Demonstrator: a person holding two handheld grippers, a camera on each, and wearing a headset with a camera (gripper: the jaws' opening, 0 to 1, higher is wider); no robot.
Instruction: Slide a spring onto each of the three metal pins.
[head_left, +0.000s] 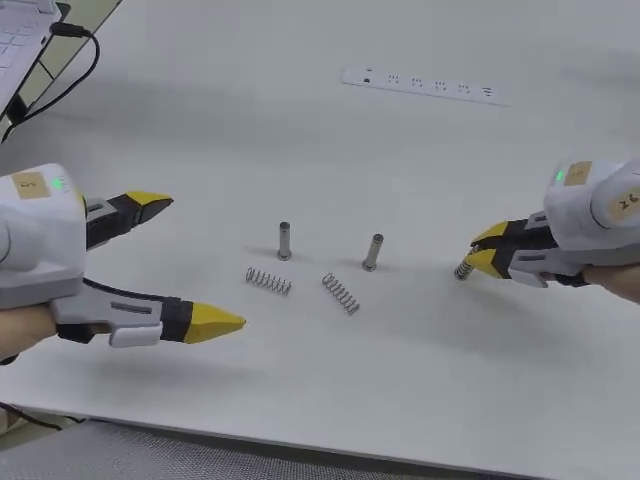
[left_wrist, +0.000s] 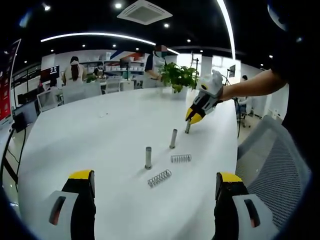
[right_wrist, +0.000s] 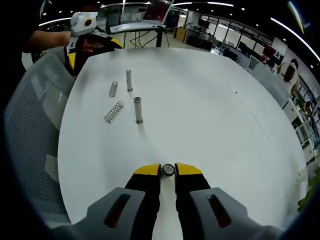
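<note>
on the table (head_left: 300, 120), right gripper (head_left: 475, 252) clamps a pin (head_left: 464, 270) (left gripper (head_left: 205, 262) agape).

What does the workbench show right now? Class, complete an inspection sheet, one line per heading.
Surface: white table, matte.
Job's things: two bare pins upright; two springs loose beside them; third pin, seemingly sprung, in right claw.
Clutter: power strip, laptop edge.
Claws: left claw open, empty; right claw shut on third pin.
Cables: black cable near laptop.
Surroundings: office, plant, people.
</note>
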